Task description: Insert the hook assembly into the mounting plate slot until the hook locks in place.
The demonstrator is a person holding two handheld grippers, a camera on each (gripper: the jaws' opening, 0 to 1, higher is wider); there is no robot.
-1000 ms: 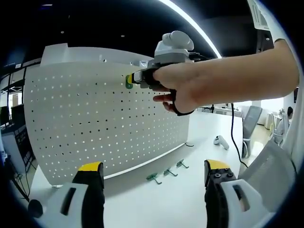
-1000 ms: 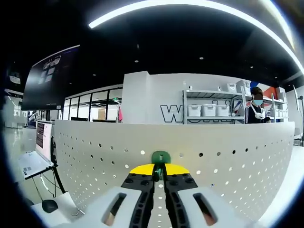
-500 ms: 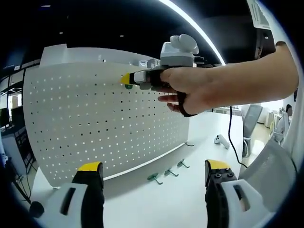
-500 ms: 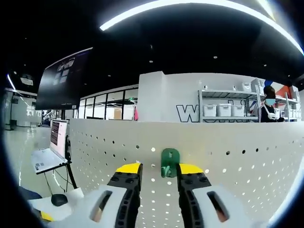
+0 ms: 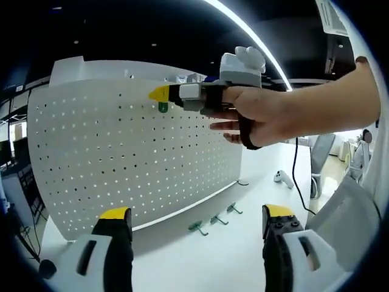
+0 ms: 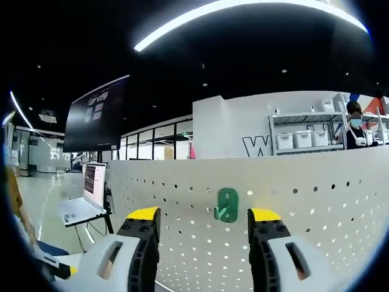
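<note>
A white perforated mounting plate [image 5: 121, 158] stands upright on the white table. A green hook [image 6: 227, 205] hangs on the plate [image 6: 316, 201] near its top edge. In the right gripper view my right gripper [image 6: 203, 214] is open, its yellow-tipped jaws spread on either side of the hook and apart from it. The left gripper view has the hook [image 5: 163, 107] just below the right gripper's yellow tips [image 5: 159, 93], held by a hand. My left gripper [image 5: 193, 214] is open low over the table, with nothing between its jaws.
Three spare green hooks [image 5: 213, 222] lie on the table [image 5: 200, 261] at the plate's foot. A white controller [image 5: 282, 180] rests at the table's far right beside an office chair [image 5: 320, 161]. A laptop [image 6: 85, 198] stands to the left behind the plate; shelves [image 6: 304, 137] with bins stand behind.
My right gripper has opened and let go of the green hook, which stays hanging on the plate. The right gripper has drawn back a little. My left gripper has stayed still.
</note>
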